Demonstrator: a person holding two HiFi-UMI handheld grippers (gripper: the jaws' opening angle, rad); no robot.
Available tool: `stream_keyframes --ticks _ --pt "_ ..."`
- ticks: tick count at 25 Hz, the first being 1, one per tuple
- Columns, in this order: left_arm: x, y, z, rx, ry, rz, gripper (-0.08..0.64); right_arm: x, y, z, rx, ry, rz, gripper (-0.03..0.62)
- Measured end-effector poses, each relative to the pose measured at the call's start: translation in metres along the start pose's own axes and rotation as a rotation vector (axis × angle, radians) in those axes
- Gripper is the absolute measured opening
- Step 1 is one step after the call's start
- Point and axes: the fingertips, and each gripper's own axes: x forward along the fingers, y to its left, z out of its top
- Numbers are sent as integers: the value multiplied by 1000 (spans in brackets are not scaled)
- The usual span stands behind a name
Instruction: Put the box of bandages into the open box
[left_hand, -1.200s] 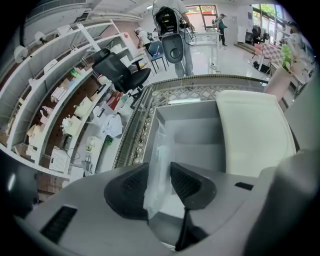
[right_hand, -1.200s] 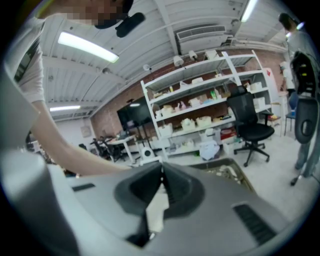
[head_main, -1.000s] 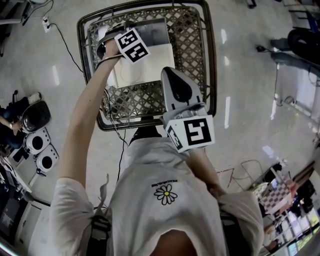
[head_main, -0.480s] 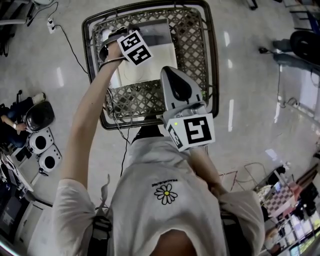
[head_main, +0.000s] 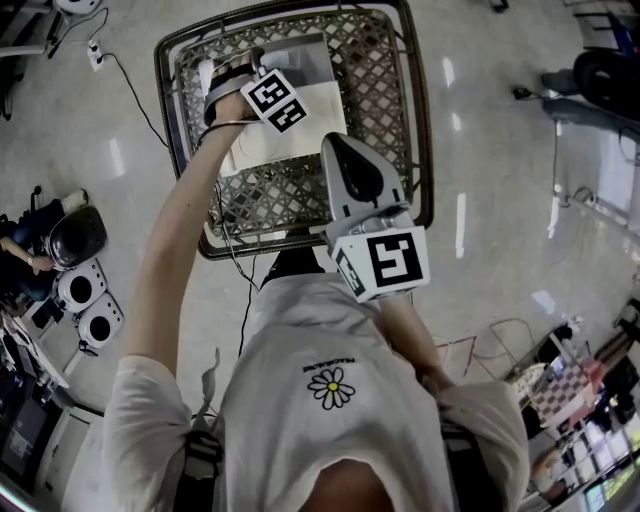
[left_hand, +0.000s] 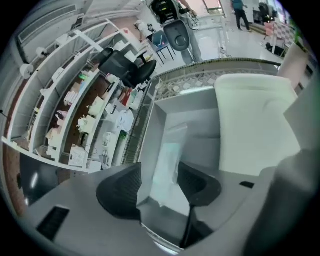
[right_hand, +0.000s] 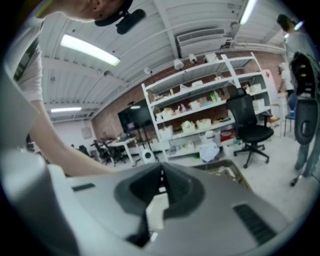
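The left hand-held gripper (left_hand: 160, 175) reaches down into the metal wire cart (head_main: 385, 110), over the open box (left_hand: 200, 120), which is grey with a wide white flap at its right side. Its jaws have just been opening and now stand wide. The small, flat, pale box of bandages (left_hand: 169, 155), white with a light green face, shows between them, but the pads do not press on it. It is already inside the open box, close along the left wall. Whether it leans on that wall I cannot tell.

The right hand-held gripper (right_hand: 161, 181) is held back near the person's chest, its jaws closed together with nothing between them.

By its look, the box of bandages is a thin carton, so I judge it very light and fairly stiff, but easy to dent if squeezed hard. Its smooth faces may slip on the pads. If it must be taken again, the best hold is probably across its two broad faces, near the middle of its length, with gentle pressure only. A grip at one corner would likely let it swing or crush the edge.
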Motion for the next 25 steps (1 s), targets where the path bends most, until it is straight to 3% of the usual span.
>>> stream_keyframes --ticks 5,9,19,25 --pt "-5 -10 0 -116 -8 -145 261 -2 -7 0 6 0 -8 31" --pt "-14 -9 0 -271 -23 -268 288 -1 -3 1 3 -2 5 31" --pt "-38 12 5 -319 -68 -234 288 -3 12 11 -25 -25 31 31" --pt "-74 44 18 -419 -143 -208 285 -8 23 26 -67 -62 41 31"
